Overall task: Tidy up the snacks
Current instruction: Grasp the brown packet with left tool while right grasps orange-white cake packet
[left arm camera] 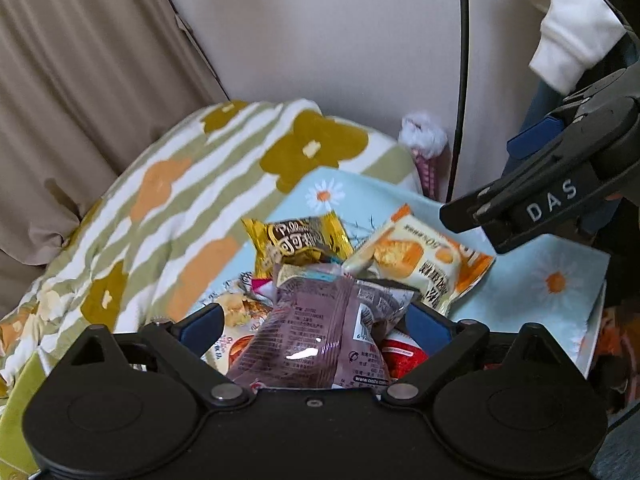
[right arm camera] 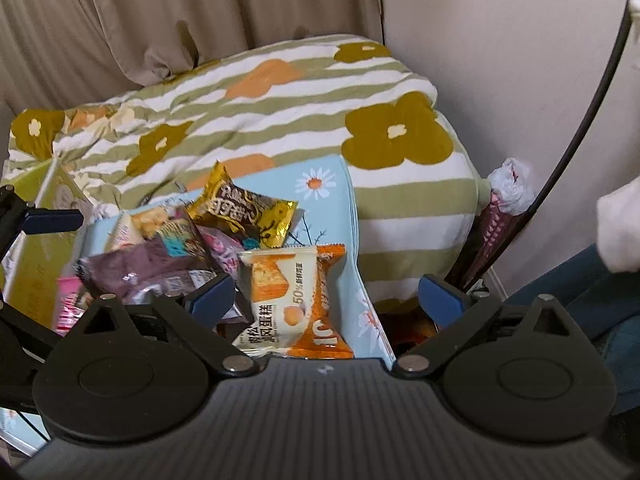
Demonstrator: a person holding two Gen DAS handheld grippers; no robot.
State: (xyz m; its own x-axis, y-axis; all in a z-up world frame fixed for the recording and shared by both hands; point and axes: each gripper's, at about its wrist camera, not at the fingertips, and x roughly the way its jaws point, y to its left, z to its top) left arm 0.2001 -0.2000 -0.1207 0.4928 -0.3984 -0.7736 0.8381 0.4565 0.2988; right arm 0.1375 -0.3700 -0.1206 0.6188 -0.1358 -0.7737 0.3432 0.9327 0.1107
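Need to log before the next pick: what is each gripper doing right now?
Left gripper: open around the purple snack packet, pads not clamped.
Right gripper: open, holding nothing, over the orange-and-white cake packet.

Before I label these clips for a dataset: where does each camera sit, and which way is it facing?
Left wrist: on the left claw, looking down at the purple packet between its open fingers; the right claw and a white sleeve show.
Right wrist: on the right claw, looking down over the orange cake packet; the left claw's blue pad shows at the left edge.
Shared: gold packet, daisy cloth, flowered quilt.
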